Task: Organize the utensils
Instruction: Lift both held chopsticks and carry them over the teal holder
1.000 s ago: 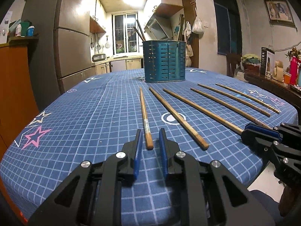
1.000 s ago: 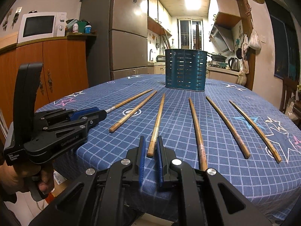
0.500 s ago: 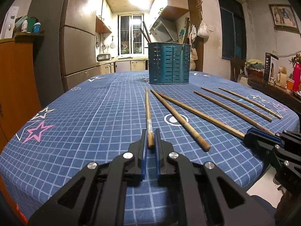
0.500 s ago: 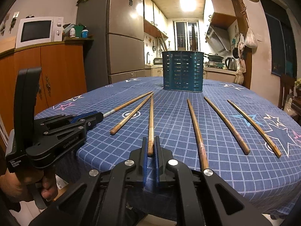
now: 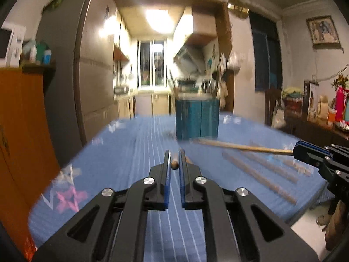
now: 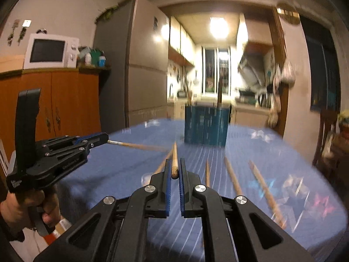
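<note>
both tongs are clamped down on a wooden chopstick each, gripped right at the near end. the left tongs (image 5: 174,163) have their chopstick (image 5: 174,164) pinched between the blue pads, so from that camera you mostly just see its butt end. the right tongs (image 6: 174,170) hold theirs (image 6: 174,161) the same way, and it runs straight out ahead of them. the thing that matters next: the teal slotted holder (image 6: 206,125) sits dead ahead of both tongs, further across the blue checked tablecloth (image 5: 130,152), and each stick's long axis points roughly at it, closer to level than upright. so i'd guess the sticks need tipping up to drop in. neither hand looks clearly closer. the sticks are thin, round and smooth, and the holder looks like rigid plastic. a few more chopsticks (image 6: 233,178) lie on the cloth below and right of the right tongs.
</note>
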`<action>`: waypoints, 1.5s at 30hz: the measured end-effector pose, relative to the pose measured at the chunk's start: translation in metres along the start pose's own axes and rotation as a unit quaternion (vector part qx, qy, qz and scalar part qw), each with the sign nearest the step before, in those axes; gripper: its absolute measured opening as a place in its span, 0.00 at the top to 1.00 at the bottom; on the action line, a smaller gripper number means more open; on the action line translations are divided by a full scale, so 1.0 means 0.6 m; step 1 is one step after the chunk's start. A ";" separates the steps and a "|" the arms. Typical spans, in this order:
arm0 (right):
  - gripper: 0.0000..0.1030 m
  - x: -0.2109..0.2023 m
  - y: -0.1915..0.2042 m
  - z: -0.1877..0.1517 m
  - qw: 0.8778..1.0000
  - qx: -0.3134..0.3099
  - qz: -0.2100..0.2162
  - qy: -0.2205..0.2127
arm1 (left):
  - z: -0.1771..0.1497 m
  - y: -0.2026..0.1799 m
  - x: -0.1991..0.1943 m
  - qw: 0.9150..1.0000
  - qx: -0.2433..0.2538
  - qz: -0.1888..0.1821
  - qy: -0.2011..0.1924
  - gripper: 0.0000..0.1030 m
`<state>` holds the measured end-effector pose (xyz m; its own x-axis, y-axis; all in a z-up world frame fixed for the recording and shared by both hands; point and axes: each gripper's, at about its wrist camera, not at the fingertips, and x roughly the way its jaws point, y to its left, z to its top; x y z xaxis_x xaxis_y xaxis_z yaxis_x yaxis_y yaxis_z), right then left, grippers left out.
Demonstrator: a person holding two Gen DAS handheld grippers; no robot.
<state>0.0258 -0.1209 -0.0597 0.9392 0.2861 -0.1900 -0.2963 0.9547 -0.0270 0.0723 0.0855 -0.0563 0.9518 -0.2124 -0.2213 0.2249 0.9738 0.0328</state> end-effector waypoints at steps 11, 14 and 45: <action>0.93 0.061 -0.072 0.222 0.998 -0.007 0.056 -0.002 | 0.248 0.032 0.028 0.995 0.013 -0.041 -0.090 0.95; 0.93 0.088 -0.091 0.254 0.998 0.002 0.063 0.009 | 0.276 0.030 0.037 0.994 0.008 -0.052 -0.094 0.95; 0.93 0.229 -0.184 0.547 0.994 -0.002 0.058 0.094 | 0.429 -0.023 0.141 0.981 -0.019 -0.089 -0.171 0.95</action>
<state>0.2447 -0.1600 0.2390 0.8491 0.3742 -0.3728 -0.4023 0.9155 0.0025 0.2032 0.0335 0.1758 0.9137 -0.3884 0.1193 0.3929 0.9195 -0.0153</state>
